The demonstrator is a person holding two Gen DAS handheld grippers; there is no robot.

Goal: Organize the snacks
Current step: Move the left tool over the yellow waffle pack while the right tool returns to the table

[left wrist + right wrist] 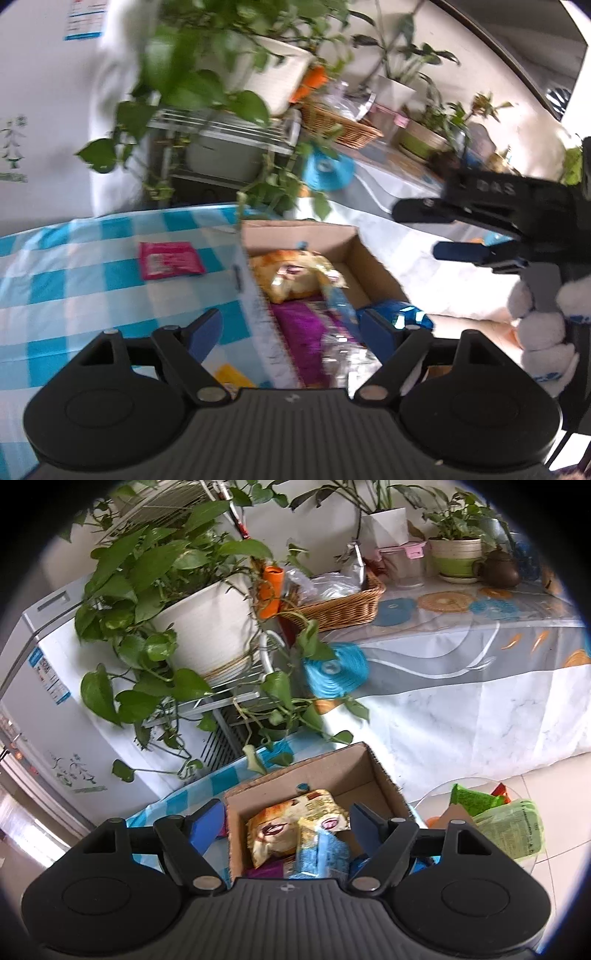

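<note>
A cardboard box [373,267] sits on a blue checked tablecloth [74,266] and holds several snack packets: a yellow-orange packet [291,277], a purple one [295,328] and a light blue one [338,301]. A pink packet [170,260] lies on the cloth left of the box. My left gripper [291,326] is open and empty, straddling the box's left wall. My right gripper [288,827] is open and empty above the box [384,779], over the yellow-orange packet [291,819] and the light blue packet [321,853]. It also shows at the right of the left wrist view [461,232].
A large potted vine [199,627] on a wire rack hangs leaves over the table's far edge. Behind stands a cloth-covered table [461,657] with a wicker basket [340,602] and potted plants. A glass side table with green packets [506,823] stands right of the box.
</note>
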